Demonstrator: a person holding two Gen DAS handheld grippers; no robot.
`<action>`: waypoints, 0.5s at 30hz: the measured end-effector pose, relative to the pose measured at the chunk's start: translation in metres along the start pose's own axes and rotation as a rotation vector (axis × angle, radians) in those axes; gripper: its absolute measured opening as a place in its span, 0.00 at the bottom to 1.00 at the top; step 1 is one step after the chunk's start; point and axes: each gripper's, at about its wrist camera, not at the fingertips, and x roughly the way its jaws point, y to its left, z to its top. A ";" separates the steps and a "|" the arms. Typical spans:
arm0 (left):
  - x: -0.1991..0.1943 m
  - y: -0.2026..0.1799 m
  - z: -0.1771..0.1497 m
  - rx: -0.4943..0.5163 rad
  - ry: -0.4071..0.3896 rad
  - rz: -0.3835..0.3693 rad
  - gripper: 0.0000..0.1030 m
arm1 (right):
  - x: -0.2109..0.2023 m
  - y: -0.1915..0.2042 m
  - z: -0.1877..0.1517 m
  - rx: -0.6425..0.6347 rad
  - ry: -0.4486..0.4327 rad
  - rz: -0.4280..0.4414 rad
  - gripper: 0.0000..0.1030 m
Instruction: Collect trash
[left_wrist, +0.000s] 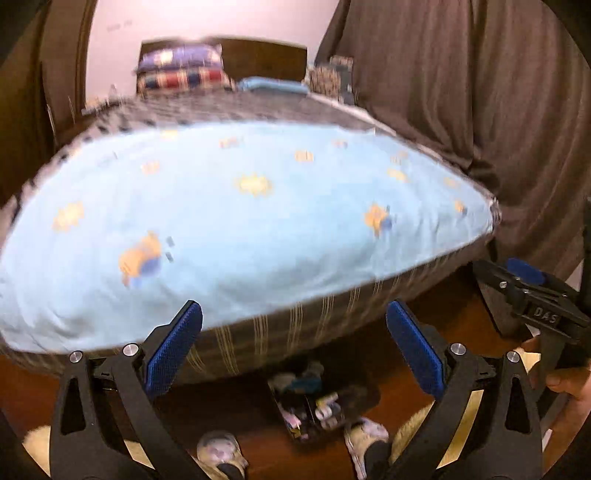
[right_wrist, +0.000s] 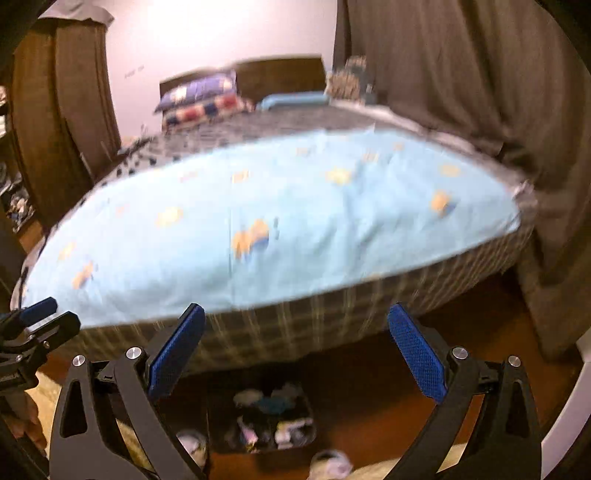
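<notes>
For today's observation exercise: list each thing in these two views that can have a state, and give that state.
left gripper: open, holding nothing.
right gripper: open, holding nothing.
bin: on the floor by the bed, filled with trash.
blue sheet: spread flat over the bed.
curtain: drawn, hanging.

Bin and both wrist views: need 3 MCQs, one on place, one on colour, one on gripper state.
1. Where is the trash bin?
A. on the bed
B. on the floor at the foot of the bed
C. beside the pillows

2. What colour is the sheet on top of the bed?
A. red
B. light blue with yellow prints
C. plain white

3. How is the left hand-held gripper?
A. shut on a wrapper
B. shut, empty
C. open, empty

Key: 1 B, the bin stands on the wooden floor below the mattress edge. 2 B, pale blue cloth with yellow figures. 3 C, its blue pads are wide apart with nothing between them; the right hand-held gripper is open too.
</notes>
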 end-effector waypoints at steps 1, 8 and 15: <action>-0.005 -0.001 0.004 0.002 -0.018 0.005 0.92 | -0.008 0.000 0.005 -0.001 -0.022 -0.009 0.97; -0.040 -0.005 0.025 0.010 -0.110 0.014 0.92 | -0.051 0.000 0.021 0.008 -0.156 -0.073 0.97; -0.062 -0.008 0.034 0.006 -0.193 0.039 0.92 | -0.078 0.003 0.028 0.011 -0.248 -0.105 0.97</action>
